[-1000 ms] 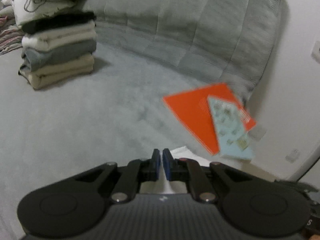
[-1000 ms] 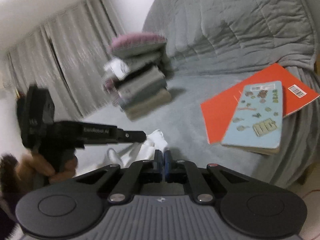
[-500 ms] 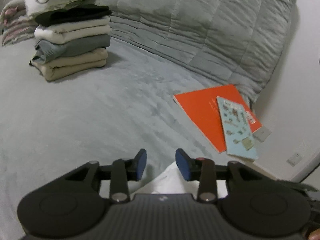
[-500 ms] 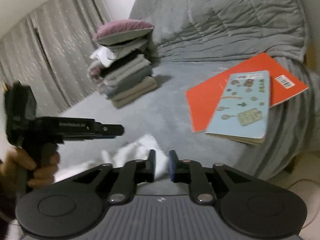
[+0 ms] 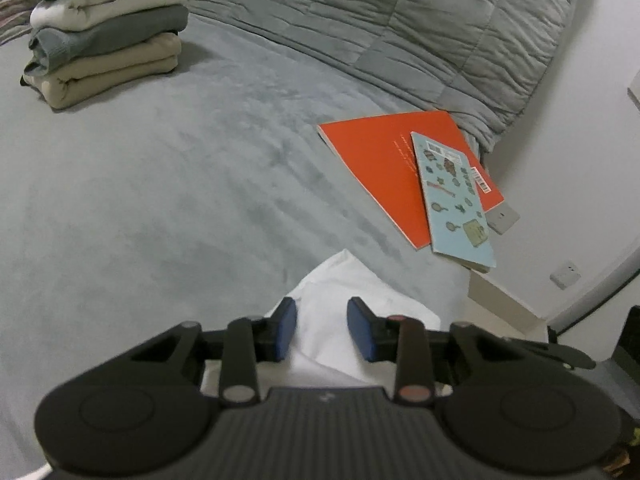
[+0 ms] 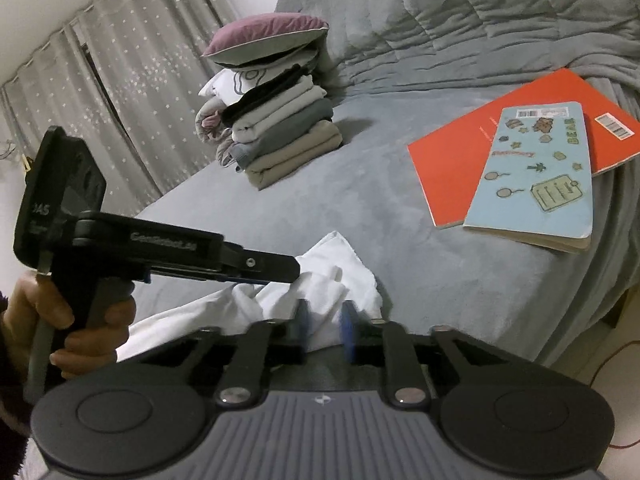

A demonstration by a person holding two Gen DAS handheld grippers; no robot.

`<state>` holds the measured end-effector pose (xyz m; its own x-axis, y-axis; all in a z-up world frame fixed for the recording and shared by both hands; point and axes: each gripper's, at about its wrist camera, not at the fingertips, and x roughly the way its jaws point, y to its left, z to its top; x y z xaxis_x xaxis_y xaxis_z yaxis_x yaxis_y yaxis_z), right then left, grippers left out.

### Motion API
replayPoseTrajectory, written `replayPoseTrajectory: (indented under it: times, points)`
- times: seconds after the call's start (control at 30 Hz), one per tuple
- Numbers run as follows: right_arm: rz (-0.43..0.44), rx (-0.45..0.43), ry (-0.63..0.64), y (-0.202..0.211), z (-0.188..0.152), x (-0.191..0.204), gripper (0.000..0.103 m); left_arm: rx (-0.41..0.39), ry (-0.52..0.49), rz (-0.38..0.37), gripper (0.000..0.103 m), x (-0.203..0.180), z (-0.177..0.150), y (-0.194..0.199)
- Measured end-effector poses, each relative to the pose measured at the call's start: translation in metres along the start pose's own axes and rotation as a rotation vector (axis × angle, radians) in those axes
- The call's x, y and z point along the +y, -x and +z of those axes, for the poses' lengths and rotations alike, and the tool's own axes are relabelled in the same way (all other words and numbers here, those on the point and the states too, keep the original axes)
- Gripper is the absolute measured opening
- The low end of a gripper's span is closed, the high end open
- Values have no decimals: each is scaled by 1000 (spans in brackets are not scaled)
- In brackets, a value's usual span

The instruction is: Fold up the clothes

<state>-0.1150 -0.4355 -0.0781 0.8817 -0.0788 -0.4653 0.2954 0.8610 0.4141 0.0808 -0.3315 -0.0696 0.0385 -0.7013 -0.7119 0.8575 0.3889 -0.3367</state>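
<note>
I see both my grippers parted over the white cloth, gripping nothing: left gripper, right gripper. The cloth lies crumpled at the bed's near edge, its corner pointing toward the books; I can't judge its long axis.

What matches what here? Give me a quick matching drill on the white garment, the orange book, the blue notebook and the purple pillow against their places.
Things:
1. white garment
2. orange book
3. blue notebook
4. purple pillow

Places:
A. lying partly on another book
B. on top of the stack of folded clothes
C. crumpled on the bed in front of both open grippers
D. flat on the bed, partly covered

Pairs: 1-C, 2-D, 3-A, 4-B
</note>
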Motion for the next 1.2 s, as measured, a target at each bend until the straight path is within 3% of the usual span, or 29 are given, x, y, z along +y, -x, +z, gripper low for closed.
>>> replayPoseTrajectory:
  times: [0.13, 0.27, 0.33, 0.4, 0.53, 0.57, 0.6, 0.77, 0.9, 1.1, 1.2]
  points:
    - [5, -4, -6, 2, -1, -2, 7, -2, -23, 19, 10, -5, -1, -4]
    - [18, 1, -29, 3, 0, -3, 8, -19, -37, 31, 9, -8, -2, -4]
    - [30, -1, -70, 2, 1, -7, 12, -24, -35, 36, 8, -9, -2, -4]
    - [50, -8, -104, 1, 3, -9, 27, -27, -34, 40, 8, -10, -2, -4]
    - [55, -15, -103, -4, 4, -6, 30, -37, -37, 51, 8, -12, -2, -4]
    - [51, -17, -87, -5, 4, -3, 24, -41, -38, 55, 8, -13, -2, -4]
    - [42, -23, -66, -5, 3, 0, 7, -52, -42, 61, 8, -14, -1, -2]
    - [-7, -98, -28, 9, -2, 8, 6, -151, -104, 83, 7, -28, 6, 12]
    - [-55, -144, -31, 22, -1, 6, 6, -155, -178, 83, 7, -45, 14, 6]
    - [-110, -79, -29, 10, -6, -2, 6, -116, -232, 136, 7, -50, 2, -29]
    - [-121, -70, -37, 10, -9, -7, 7, -135, -222, 152, 11, -50, -6, -35]
